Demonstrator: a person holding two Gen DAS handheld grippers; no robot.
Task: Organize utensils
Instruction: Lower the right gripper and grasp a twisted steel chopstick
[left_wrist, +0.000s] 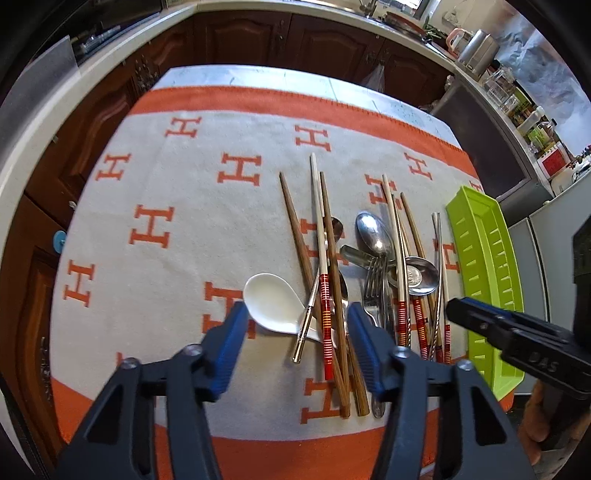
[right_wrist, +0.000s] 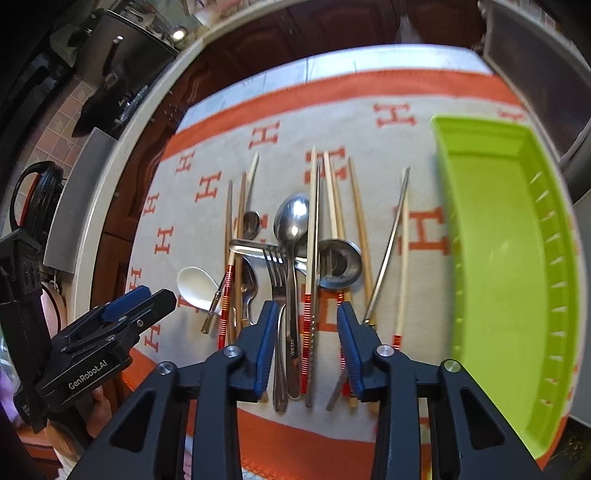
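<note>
Both my grippers hang over the utensil pile on the H-cloth (left_wrist: 155, 192), nothing gripped. Left gripper (left_wrist: 295, 314): jaws apart above chopsticks (left_wrist: 325, 229) and white spoon (left_wrist: 271, 302). Right gripper (right_wrist: 306, 314): jaws apart above fork (right_wrist: 277, 273) and steel spoon (right_wrist: 293, 221). Green tray (right_wrist: 491, 236) sits just right of the pile.

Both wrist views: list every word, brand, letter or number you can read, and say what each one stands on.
"GenRobot.AI": on the body of the left gripper, right wrist view.
"DAS": on the body of the right gripper, left wrist view.
"H": woven again and again in orange on the cloth.
Stamp on the spoon handle: too small to read.
Labels on the counter bottles: too blurred to read.
</note>
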